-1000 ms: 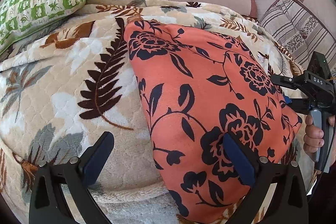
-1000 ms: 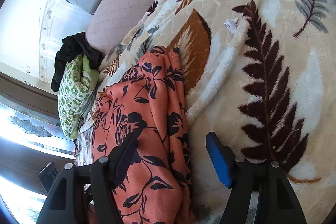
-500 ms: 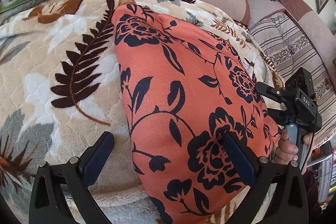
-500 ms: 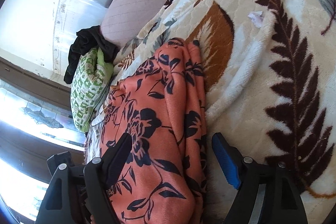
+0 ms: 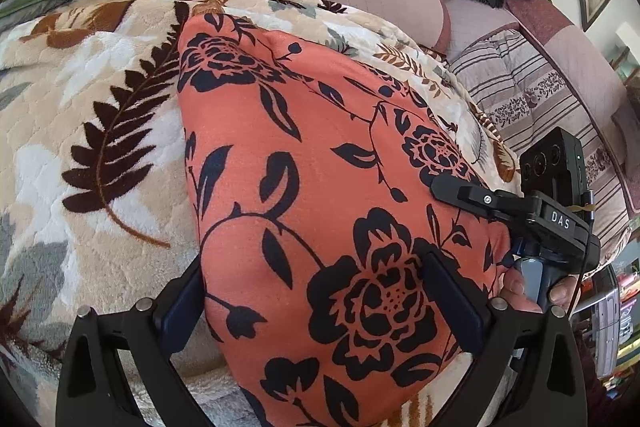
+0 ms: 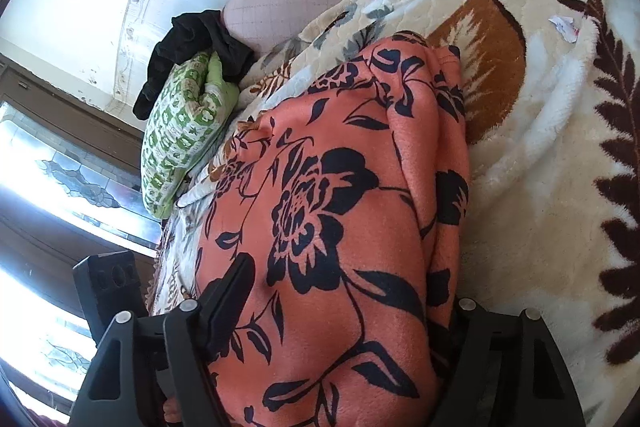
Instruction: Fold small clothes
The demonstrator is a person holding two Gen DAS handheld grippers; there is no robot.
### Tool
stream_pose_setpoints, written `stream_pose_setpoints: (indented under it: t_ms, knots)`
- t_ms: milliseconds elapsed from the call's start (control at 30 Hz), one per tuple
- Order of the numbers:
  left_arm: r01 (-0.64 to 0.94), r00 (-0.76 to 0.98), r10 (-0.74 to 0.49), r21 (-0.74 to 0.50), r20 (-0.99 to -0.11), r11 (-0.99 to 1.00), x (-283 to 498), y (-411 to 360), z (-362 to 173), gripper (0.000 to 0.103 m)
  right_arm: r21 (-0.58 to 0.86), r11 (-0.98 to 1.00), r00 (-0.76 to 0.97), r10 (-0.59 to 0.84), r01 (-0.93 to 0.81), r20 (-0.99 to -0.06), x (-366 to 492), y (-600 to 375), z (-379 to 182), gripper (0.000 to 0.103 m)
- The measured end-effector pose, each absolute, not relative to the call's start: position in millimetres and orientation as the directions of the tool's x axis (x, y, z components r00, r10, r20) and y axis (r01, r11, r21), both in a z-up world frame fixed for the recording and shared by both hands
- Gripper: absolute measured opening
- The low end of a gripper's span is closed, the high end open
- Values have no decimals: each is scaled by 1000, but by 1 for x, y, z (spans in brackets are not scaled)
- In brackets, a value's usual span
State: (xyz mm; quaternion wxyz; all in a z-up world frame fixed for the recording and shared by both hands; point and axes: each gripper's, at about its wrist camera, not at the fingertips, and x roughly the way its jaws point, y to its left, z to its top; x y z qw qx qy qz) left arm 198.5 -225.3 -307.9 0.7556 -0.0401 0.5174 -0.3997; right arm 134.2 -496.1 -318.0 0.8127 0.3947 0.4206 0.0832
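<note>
Both the left gripper (image 5: 320,301) and right gripper (image 6: 344,311) are closing their jaws around the orange floral garment (image 5: 320,167) between them; pinch all layers evenly.

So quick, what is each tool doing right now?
Left tool: closing around the orange flowered cloth, not clamped yet.
Right tool: closing around the same cloth.
</note>
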Motion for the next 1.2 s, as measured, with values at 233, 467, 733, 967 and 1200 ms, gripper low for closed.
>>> stream_pose_setpoints:
  t_ms: [233,467,733,967,1200]
  knots:
    - [538,190,-655,-480,-732,693,204,-213,-305,63,597,783,662,355,175,-660,136,-476,-299,50]
    - [573,229,-652,-441,-723,691,200,-209,-291,45,501,853,706,265,146,-657,132,-458,-275,46]
    - [568,284,-675,-448,-681,691,202,-186,-260,44,451,884,740,222,123,-635,128,-435,-243,44]
    - [583,384,-640,-363,-665,727,186,-157,-233,44,440,894,769,221,86,-600,125,-402,-220,44]
    - [561,451,-601,-314,-660,766,169,-117,-219,44,440,898,781,256,26,-569,123,-362,-207,44]
